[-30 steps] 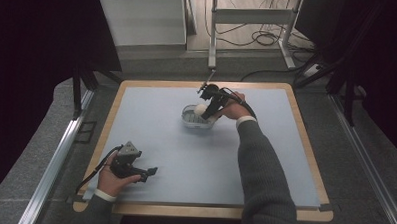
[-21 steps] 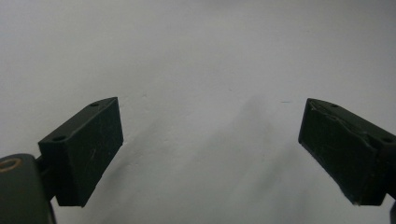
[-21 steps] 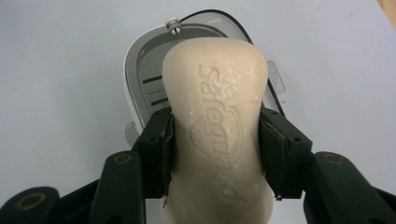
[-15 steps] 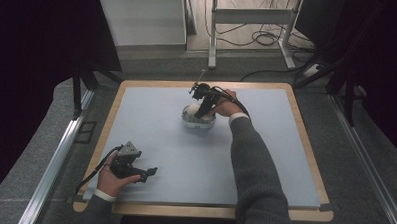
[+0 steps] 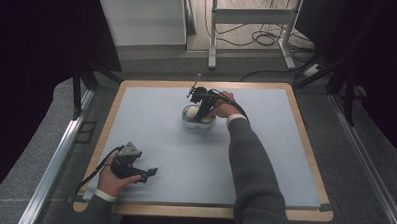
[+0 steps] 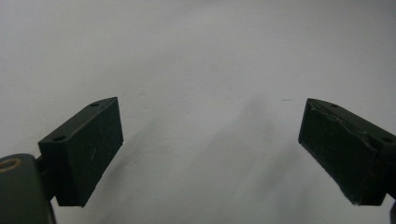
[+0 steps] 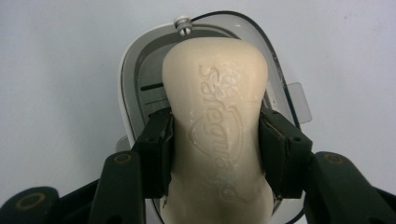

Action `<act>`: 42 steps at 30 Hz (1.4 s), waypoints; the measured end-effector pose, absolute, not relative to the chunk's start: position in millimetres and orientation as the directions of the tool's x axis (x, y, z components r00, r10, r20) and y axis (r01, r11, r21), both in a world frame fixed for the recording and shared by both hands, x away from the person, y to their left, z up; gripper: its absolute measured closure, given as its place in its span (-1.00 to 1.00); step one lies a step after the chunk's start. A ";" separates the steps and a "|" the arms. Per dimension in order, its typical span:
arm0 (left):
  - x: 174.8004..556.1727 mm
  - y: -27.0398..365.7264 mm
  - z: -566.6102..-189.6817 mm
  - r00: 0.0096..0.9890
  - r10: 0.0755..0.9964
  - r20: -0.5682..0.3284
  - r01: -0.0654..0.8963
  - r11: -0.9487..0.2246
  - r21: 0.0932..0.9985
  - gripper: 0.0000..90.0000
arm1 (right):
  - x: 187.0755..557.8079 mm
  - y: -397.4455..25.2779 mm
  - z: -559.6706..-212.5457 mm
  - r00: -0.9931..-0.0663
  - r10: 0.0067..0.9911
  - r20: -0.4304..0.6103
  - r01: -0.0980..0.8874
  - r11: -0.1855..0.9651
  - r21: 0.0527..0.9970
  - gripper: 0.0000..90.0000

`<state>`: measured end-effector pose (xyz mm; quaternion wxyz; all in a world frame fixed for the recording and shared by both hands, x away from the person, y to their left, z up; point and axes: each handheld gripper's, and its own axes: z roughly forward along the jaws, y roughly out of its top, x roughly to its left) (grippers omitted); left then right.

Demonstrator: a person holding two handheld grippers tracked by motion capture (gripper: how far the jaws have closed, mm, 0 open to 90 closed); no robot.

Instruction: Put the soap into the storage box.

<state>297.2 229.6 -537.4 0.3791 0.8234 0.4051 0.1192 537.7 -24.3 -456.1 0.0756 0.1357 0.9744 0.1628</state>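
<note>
Right tool pinches the soap across its narrow waist, long axis running up-frame, directly over the dish; left tool spread, idle on the bench lower left

My right hand-held gripper is out over the far middle of the table, tipped down into a small pale dish that sits on the light blue mat. A cream-coloured lump shows in the dish beside my jaws; whether they grip it I cannot tell from here. My grey sleeve runs back to the near edge. My left hand-held gripper rests low on the mat near the near left corner, jaws pointing right, its grey three-cornered plate on top, well apart from the dish. Beyond the table lie cables on the floor
</note>
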 end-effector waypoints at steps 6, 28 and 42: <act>297.1 230.9 -536.6 0.642 0.759 -0.108 0.576 -0.385 0.721 -0.85 | 537.2 -25.0 -452.4 -0.939 0.329 -0.096 0.272 0.886 0.376 0.04; 296.9 230.2 -536.9 0.644 0.759 -0.099 0.574 -0.394 0.718 -0.85 | 498.7 -61.1 -433.0 -0.862 0.503 -0.057 0.375 0.711 0.595 -0.36; 295.1 231.3 -535.7 0.635 0.767 -0.093 0.576 -0.390 0.718 -0.85 | 445.7 -130.6 -442.5 -0.784 0.620 -0.028 0.413 0.555 0.722 -0.36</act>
